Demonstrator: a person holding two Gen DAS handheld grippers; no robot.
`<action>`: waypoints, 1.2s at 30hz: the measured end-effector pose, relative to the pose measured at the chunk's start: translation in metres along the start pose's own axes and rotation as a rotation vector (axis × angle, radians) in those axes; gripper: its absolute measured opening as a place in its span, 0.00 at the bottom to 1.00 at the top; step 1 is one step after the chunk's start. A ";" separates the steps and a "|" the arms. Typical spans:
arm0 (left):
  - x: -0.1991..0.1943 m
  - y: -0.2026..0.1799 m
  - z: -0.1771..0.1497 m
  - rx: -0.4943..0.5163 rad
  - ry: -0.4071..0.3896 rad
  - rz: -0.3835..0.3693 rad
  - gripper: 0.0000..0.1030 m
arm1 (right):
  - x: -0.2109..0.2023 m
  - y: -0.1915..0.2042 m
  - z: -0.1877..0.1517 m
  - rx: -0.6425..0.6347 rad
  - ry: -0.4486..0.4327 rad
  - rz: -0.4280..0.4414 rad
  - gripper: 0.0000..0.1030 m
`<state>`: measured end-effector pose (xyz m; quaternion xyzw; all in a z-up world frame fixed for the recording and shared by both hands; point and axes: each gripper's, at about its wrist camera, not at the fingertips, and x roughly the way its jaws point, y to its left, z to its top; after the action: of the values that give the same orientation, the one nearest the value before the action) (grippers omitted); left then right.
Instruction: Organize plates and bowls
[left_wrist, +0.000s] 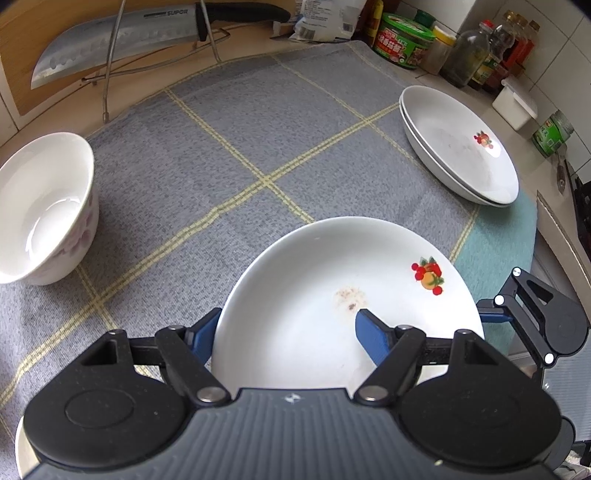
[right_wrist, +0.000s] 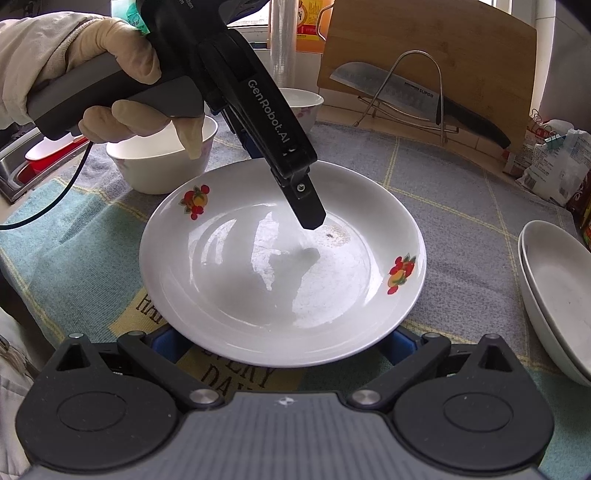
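White fruit-print plate (right_wrist: 280, 273) flat on checked cloth, stacked plates (left_wrist: 458, 147) and bowl (left_wrist: 44, 206) apart.

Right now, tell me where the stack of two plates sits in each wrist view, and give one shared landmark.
Left wrist: stack of two plates at upper right, beyond the fruit-print plate.
Right wrist: the stack at the right edge, partly cut off.
Shared landmark: the knife on its wire rack, by the wooden board.

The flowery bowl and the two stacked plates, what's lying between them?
Nothing but bare grey checked cloth lies between the bowl and the stacked plates; the left wrist view shows it.
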<state>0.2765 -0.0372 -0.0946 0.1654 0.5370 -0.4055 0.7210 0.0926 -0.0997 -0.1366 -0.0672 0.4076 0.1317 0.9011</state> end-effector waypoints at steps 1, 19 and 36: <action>0.001 0.000 0.000 0.000 0.002 0.002 0.74 | 0.000 0.000 0.000 0.002 -0.001 0.000 1.00; 0.000 0.001 0.001 0.008 0.011 0.001 0.73 | -0.004 0.006 -0.002 0.010 0.001 -0.034 1.00; 0.003 -0.003 0.006 0.048 0.022 -0.048 0.71 | -0.007 0.002 -0.006 0.005 0.004 -0.062 1.00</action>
<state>0.2788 -0.0442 -0.0940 0.1743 0.5389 -0.4339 0.7007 0.0832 -0.1003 -0.1349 -0.0777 0.4075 0.1022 0.9041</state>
